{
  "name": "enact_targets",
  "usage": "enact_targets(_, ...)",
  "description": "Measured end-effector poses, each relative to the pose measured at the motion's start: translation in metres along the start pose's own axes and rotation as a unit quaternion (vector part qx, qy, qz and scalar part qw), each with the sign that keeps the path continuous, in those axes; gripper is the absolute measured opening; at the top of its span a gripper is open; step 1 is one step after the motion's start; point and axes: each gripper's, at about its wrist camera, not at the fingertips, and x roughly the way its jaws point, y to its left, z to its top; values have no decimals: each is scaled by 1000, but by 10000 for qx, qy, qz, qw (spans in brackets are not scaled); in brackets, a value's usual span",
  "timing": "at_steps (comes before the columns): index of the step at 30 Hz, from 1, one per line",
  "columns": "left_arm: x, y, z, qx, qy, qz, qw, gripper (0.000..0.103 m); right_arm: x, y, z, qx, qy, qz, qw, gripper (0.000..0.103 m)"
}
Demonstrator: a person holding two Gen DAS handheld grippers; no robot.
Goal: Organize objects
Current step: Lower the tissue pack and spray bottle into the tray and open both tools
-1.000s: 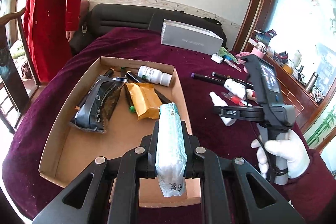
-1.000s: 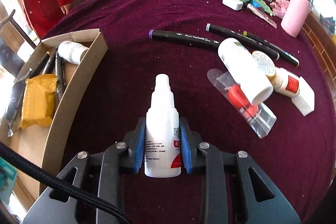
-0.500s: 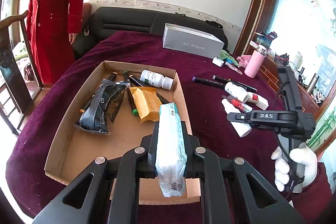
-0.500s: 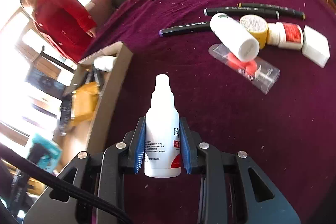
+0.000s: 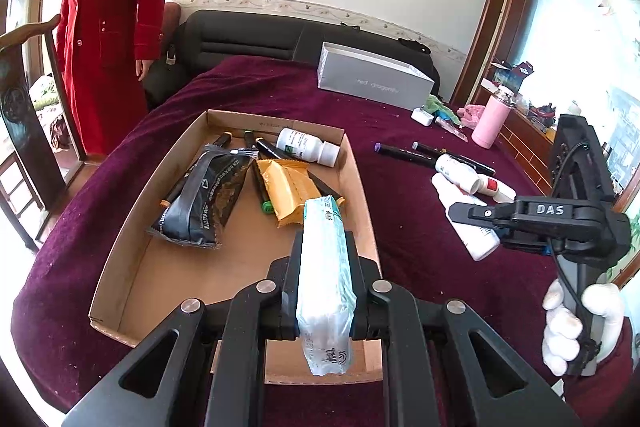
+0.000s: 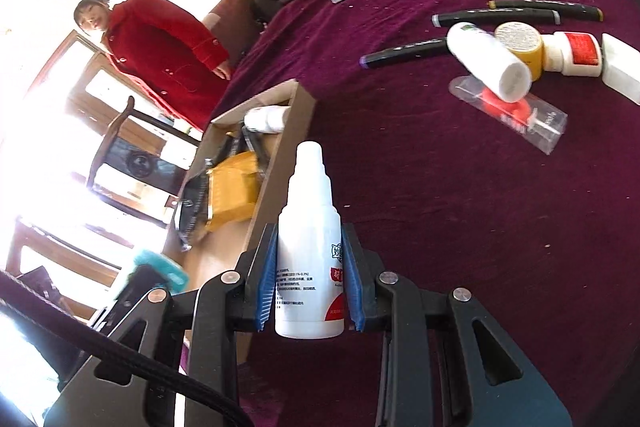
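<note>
My left gripper (image 5: 325, 243) is shut on a white and teal tissue pack (image 5: 324, 279), held over the near right part of the cardboard tray (image 5: 156, 183). My right gripper (image 6: 310, 231) is shut on a white dropper bottle (image 6: 310, 247) with a red label, its blue pads pressed on both sides. That bottle hangs above the purple cloth just right of the tray wall (image 6: 280, 155). The left wrist view shows the right gripper (image 5: 472, 213) side-on at the right, in a white-gloved hand (image 5: 568, 327), with the bottle (image 5: 478, 241) under it.
The tray holds a black pouch (image 5: 204, 195), a yellow packet (image 5: 286, 191), a white pill bottle (image 5: 306, 147) and markers. On the cloth lie markers (image 6: 500, 17), small bottles (image 6: 488, 67) and a clear packet (image 6: 512, 111). Behind are a grey box (image 5: 372, 81), a pink flask (image 5: 490, 123) and a person in red (image 5: 112, 27).
The right gripper has rolled and swung with the dropper bottle still in it, so the tray now shows closer on its left. The left gripper has kept still with the tissue pack.
</note>
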Motion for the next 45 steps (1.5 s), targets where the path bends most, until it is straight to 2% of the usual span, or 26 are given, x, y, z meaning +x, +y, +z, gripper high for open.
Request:
enact_targets(15,20,47,2,-354,172,272,9989,12,49,54,12,-103,487,523,9974,28)
enact_targets(22,33,64,6,-433,271,350,9981,12,86,82,11,-221,723,541,9957,28)
enact_targets(32,52,68,8,-407,472,352,9974,12,124,94,-1,-443,1003,128,9939,28)
enact_targets(40,65,65,12,-366,667,294,9967,12,127,96,-6,-723,971,-290,9922,28)
enact_targets(45,69,64,9,-366,765,244,9961,12,124,95,-10,-758,990,-371,9915,28)
